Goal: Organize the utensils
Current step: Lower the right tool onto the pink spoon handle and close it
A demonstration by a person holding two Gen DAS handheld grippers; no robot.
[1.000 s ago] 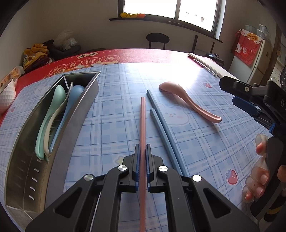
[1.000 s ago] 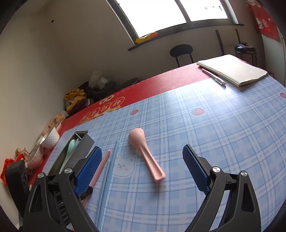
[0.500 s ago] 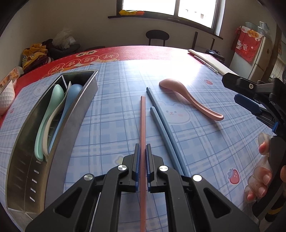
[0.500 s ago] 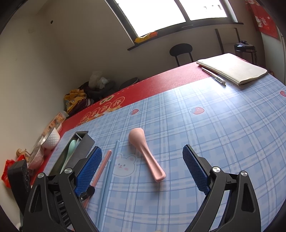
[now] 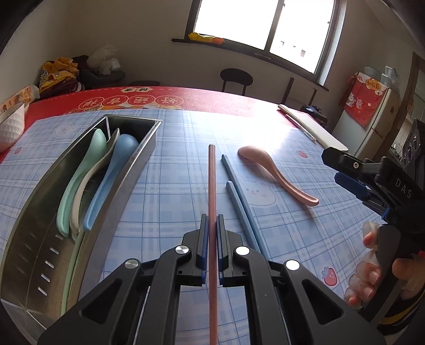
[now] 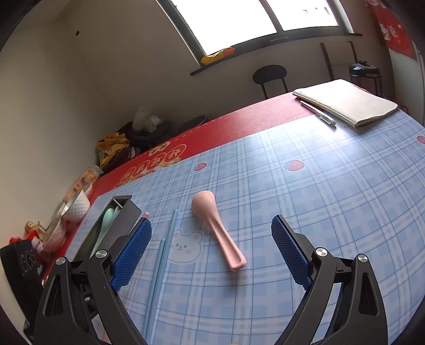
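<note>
Spoons (image 5: 98,175) in tray (image 5: 39,252); chopsticks (image 5: 239,201) right; spoon (image 5: 276,172) further right.

left cam: sits on left gripper (image 5: 209,233), close above table (image 5: 172,169), looks down and ahead at window (image 5: 260,24) | right cam: on right gripper (image 6: 212,249), to the right of it, same low look | both see: pink spoon (image 5: 276,172), tray (image 5: 79,180), blue chopsticks (image 5: 239,196)

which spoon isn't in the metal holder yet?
The pink spoon: it lies bowl-down on the tablecloth right of the blue chopsticks. The green, white and blue spoons sit inside the holder.
</note>
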